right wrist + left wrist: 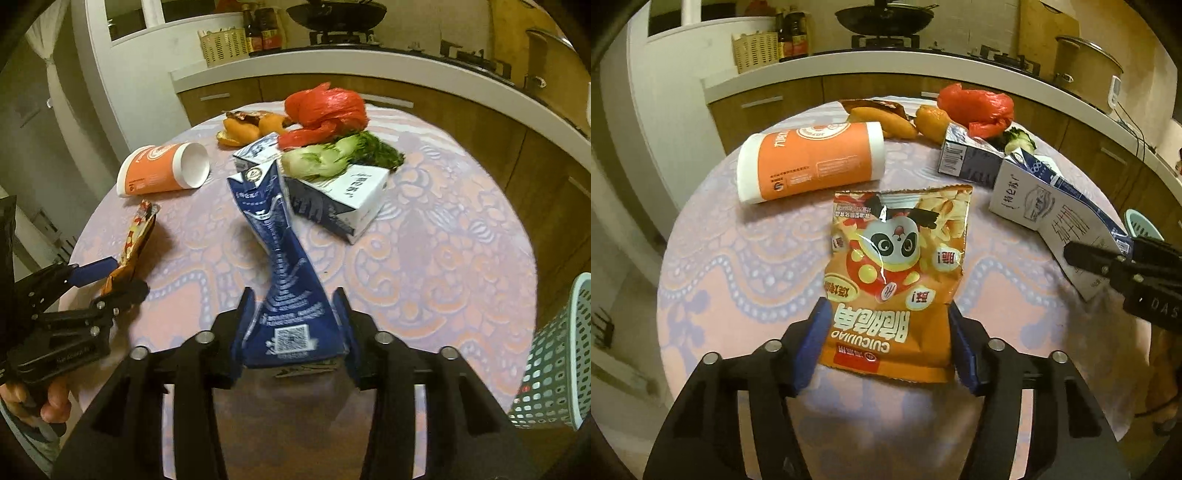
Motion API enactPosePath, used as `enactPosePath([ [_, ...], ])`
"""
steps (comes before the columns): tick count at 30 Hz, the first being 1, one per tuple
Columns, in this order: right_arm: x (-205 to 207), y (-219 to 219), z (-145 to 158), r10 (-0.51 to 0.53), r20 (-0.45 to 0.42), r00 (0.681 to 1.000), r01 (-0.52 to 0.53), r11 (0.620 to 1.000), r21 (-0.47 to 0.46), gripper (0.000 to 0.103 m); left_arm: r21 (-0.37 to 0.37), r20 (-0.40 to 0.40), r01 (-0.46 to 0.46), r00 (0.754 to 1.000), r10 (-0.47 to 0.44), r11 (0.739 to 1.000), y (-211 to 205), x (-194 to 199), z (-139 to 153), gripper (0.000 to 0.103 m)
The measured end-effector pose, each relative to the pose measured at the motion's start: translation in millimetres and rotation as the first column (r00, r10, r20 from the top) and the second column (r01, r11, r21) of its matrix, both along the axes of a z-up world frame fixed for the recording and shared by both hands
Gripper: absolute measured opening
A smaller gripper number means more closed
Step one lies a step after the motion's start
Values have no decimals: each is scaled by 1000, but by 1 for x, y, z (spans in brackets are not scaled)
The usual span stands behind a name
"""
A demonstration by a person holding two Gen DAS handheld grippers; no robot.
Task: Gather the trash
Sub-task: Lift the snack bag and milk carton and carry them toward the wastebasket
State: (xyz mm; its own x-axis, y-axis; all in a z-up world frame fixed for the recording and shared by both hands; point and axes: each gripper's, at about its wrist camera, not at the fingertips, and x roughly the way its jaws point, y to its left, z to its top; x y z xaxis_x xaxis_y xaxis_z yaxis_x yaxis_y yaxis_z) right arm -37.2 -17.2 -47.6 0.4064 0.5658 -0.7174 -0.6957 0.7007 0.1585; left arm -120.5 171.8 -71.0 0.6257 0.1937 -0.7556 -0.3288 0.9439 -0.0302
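Note:
An orange snack bag (897,258) with a panda print lies in front of my left gripper (886,306). Its lower end sits between the blue pads, which flank it without squeezing. In the right wrist view the same bag (138,232) shows edge-on between the left gripper's (125,275) fingers. A crushed, twisted blue-and-white milk carton (280,258) has its base between the jaws of my right gripper (292,295), which stand apart around it. In the left wrist view that carton (1067,225) slants toward the right gripper (1104,251).
On the round patterned table (738,277) are an orange-and-white cylinder (812,162) lying on its side, a second carton (351,199), bok choy (332,155), a red plastic bag (325,107) and orange peels (243,129). A pale perforated basket (554,362) stands off the table's right edge.

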Motion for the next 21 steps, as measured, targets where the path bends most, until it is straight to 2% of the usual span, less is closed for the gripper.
enactPosePath([
  [2,0,5,0,6,6,1000,-6,1000,1,54,-35,23,0,1000,0,999,3,-1,3,46],
  [4,1,11,0,5,23,1000,-5,1000,-12,54,-50,42,5,999,-3,999,2,-2,6,26],
  [5,2,14,-1,8,21,1000,-7,1000,-15,54,-46,48,4,999,-1,999,1,-2,7,24],
  [6,1,17,-1,11,19,1000,-11,1000,-15,51,-39,51,2,999,0,999,-1,0,8,21],
  [7,1,18,0,12,24,1000,-12,1000,-12,35,-32,62,1,998,1,999,-2,-2,11,18],
  [10,-4,20,3,25,39,999,-24,1000,-18,34,-51,90,1,996,3,999,-3,-4,17,12],
  [14,-12,11,17,48,51,998,-49,998,32,34,-105,149,3,989,13,995,1,-11,29,8],
  [17,-17,0,37,40,86,995,-46,996,72,34,-132,227,31,974,0,991,-3,-14,48,7],
  [21,-17,-18,64,5,134,991,-22,993,120,34,-124,301,73,953,-32,990,-16,-13,73,7],
])
